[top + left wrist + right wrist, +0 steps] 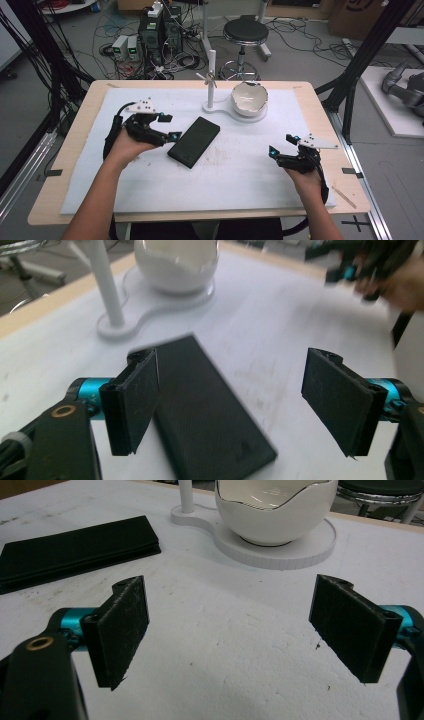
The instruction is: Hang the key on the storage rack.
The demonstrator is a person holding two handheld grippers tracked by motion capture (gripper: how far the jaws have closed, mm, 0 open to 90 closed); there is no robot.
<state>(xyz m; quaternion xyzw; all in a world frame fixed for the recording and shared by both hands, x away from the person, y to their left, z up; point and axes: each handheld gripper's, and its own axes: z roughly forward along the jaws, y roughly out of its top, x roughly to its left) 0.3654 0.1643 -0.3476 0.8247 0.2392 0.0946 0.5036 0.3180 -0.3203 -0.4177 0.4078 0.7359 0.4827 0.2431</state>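
The black case (194, 141) lies flat on the white mat (240, 175), left of centre, its long axis running from near-left to far-right. Its near-left end sits just beside the left gripper (169, 127), whose jaws stand wide and empty. Bare mat stretches right of the case to the right gripper (283, 144), likewise spread wide. Farther back stands a white bowl (248, 97) on its stand (210, 82).

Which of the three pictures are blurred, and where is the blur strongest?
Left gripper view: the flat black rectangular case has smeared edges, and the other hand's gripper at top right is blurred most. Right gripper view: sharp on the white wavy-rimmed bowl. High view: evenly soft, no motion blur.
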